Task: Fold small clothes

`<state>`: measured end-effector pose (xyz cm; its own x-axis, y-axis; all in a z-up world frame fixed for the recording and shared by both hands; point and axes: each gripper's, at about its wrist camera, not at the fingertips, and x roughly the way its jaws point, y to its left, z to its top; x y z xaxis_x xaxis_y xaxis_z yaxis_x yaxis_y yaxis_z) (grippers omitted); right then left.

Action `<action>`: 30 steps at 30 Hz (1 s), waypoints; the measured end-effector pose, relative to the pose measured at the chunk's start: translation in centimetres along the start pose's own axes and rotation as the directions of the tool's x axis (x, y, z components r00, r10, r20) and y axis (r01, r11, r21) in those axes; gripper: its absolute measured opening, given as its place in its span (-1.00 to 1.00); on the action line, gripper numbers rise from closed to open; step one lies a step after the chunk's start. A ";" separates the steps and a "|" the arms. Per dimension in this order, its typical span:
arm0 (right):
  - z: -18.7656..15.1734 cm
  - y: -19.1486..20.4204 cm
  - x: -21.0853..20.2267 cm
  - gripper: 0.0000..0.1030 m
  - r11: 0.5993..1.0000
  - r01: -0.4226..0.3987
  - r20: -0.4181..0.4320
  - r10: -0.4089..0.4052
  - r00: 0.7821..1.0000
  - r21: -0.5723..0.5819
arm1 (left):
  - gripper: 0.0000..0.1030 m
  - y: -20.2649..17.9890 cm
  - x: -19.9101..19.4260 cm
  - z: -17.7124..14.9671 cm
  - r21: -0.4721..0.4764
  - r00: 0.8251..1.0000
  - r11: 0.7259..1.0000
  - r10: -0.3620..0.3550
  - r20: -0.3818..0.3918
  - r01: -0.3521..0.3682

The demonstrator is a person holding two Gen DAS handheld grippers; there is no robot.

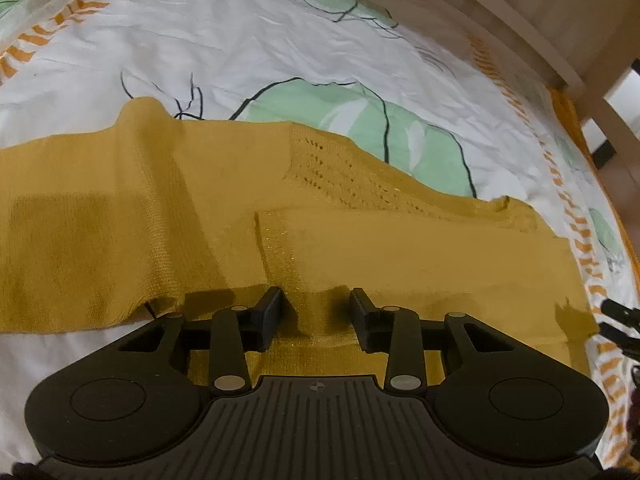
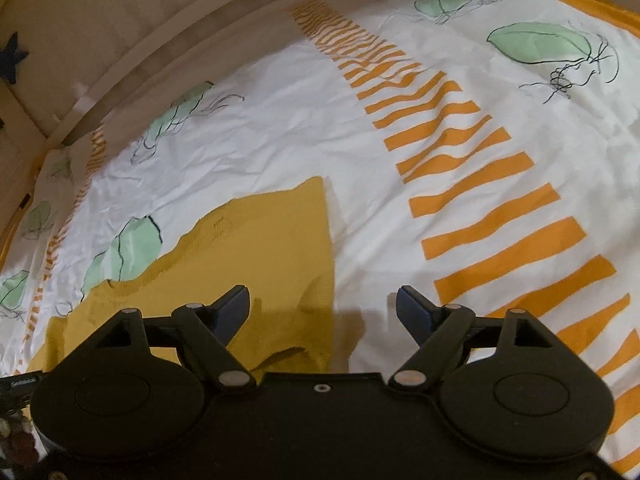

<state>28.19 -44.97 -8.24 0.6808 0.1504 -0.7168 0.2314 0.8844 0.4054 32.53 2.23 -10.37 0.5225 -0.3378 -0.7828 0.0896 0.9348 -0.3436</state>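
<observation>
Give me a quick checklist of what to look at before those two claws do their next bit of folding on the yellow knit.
1. Yellow knit lying spread on the printed sheet: ok.
2. Left claw over the near hem, fabric between its fingers: ok.
3. Left claw actually pinching the fabric: cannot tell; a gap shows between the fingers.
4. Right claw open and holding nothing: ok.
5. Right claw lined up with the knit's side edge: ok, the edge runs between its fingers.
6. Knit free of wrinkles: not ok, a ridge stands at the far left.

Dim warm light, soft shadows under both tools, strong fisheye bending, slight blur.
</observation>
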 end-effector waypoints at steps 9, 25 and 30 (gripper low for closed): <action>0.4 -0.8 0.0 0.60 1.000 0.014 0.002 -0.014 1.000 0.010 | -0.88 -0.5 -2.8 0.5 0.052 0.989 0.996 0.058 0.134 -0.065; -1.2 1.2 2.6 0.75 0.950 0.197 -0.030 -0.210 0.977 -0.240 | -0.43 1.0 -0.8 0.7 0.101 0.992 0.987 0.124 0.028 -0.126; -1.4 2.3 2.3 0.77 0.938 0.214 -0.023 -0.228 0.973 -0.274 | -0.14 1.6 -1.8 0.9 0.062 0.995 0.994 0.086 0.041 -0.089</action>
<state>29.28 -42.00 -9.78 0.5940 -0.0454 -0.8032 0.1718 0.9825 0.0715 32.49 4.48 -9.01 0.5627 -0.2510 -0.7876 0.0953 0.9661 -0.2398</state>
